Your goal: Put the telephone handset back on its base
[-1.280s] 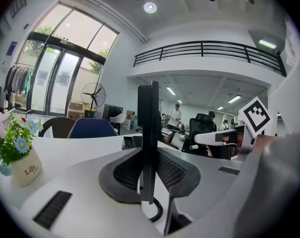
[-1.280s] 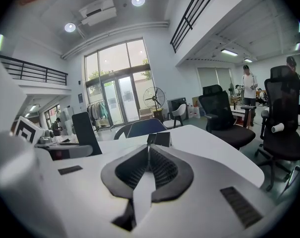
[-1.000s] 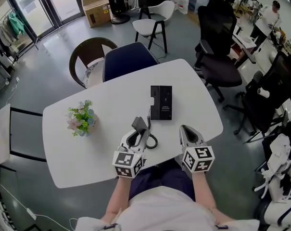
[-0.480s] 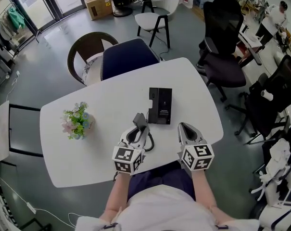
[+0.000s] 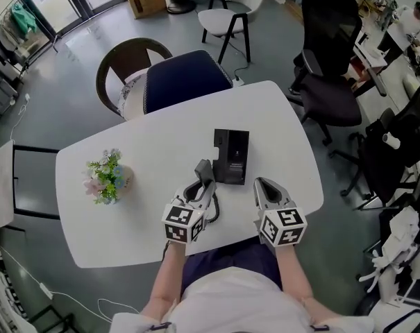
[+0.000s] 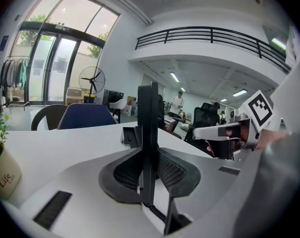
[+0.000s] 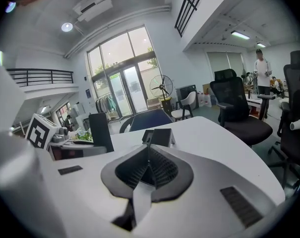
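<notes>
Holding handset (image 5: 204, 171) upright, long axis vertical | left gripper (image 5: 200, 186) clamped on it | right gripper (image 5: 260, 185) closed, empty

This is an open office, probably a shared one. Black swivel chairs (image 5: 331, 82) stand at what seem to be desks (image 5: 368, 50) on the right. Glass doors (image 6: 55, 68) lead outside, a railed gallery (image 6: 214, 33) runs above, and strip lights (image 6: 175, 77) hang from the ceiling.
</notes>
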`<state>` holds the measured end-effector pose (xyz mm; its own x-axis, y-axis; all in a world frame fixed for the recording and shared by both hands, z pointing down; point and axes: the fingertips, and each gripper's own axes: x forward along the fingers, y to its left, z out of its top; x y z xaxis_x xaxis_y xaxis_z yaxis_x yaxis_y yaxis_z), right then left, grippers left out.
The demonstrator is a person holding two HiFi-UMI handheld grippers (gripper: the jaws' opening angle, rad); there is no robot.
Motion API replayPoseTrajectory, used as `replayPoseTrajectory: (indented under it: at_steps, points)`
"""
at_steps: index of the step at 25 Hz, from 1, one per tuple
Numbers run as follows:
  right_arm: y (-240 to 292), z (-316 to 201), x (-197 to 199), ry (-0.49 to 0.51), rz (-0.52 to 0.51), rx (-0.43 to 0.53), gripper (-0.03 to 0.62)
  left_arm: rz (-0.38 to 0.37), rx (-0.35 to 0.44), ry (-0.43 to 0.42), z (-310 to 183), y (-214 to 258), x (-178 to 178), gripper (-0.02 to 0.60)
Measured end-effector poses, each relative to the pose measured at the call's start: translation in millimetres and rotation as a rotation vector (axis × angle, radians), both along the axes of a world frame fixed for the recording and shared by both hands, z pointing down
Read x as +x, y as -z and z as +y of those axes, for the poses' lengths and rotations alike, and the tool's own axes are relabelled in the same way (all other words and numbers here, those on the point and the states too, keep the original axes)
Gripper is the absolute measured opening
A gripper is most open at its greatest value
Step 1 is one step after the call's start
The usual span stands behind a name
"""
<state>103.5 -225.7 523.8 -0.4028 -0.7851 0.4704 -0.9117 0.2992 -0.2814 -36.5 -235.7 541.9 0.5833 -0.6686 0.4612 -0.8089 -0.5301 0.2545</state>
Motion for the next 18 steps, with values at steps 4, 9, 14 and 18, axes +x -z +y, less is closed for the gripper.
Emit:
replayPoseTrajectory:
  at_steps: [4, 9, 14, 18]
  points:
    - [-3, -6, 1, 0.011, -0.007, -0.012, 0.035, -0.006, -0.028, -0.043, -7, -8, 8, 0.086]
    - [-8, -11, 0, 0.024, -0.009, -0.028, 0.035, 0.039, -0.074, -0.063, -26, -13, 9, 0.086]
    - [-13, -11, -2, 0.037, -0.011, -0.045, 0.035, 0.074, -0.127, -0.103, -40, -21, 12, 0.086]
    - [-17, -14, -3, 0.047, -0.012, -0.057, 0.037, 0.105, -0.164, -0.165, -49, -27, 17, 0.086]
